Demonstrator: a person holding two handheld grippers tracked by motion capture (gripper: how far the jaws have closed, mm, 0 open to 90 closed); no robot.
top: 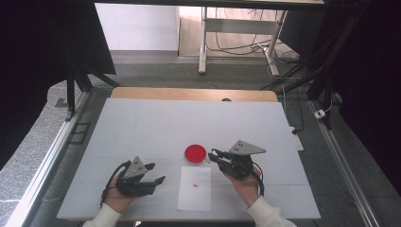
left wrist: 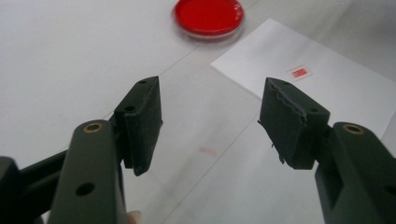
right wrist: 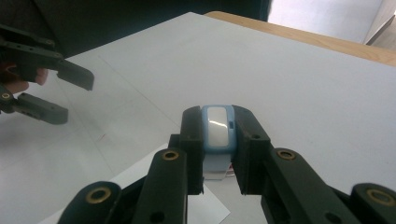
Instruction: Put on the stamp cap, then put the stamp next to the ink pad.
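A round red dish [top: 195,153] sits on the white table top, just beyond a white paper sheet [top: 194,189] that bears a small red mark [top: 195,185]. My right gripper [top: 215,154] hovers right of the dish, shut on a small light-blue and white object [right wrist: 218,128]. Left of the sheet, my left gripper [top: 155,173] is open with nothing between its jaws. In the left gripper view, the open left gripper [left wrist: 212,107] points toward the dish [left wrist: 208,16], the sheet [left wrist: 327,93] and its red mark [left wrist: 299,72].
The white table top [top: 189,118] has a wooden strip [top: 189,93] along its far edge. A faint pink smear [left wrist: 208,150] marks the surface ahead of the left jaws. Beyond the table are a metal frame [top: 203,42] and cables [top: 236,47] on the floor.
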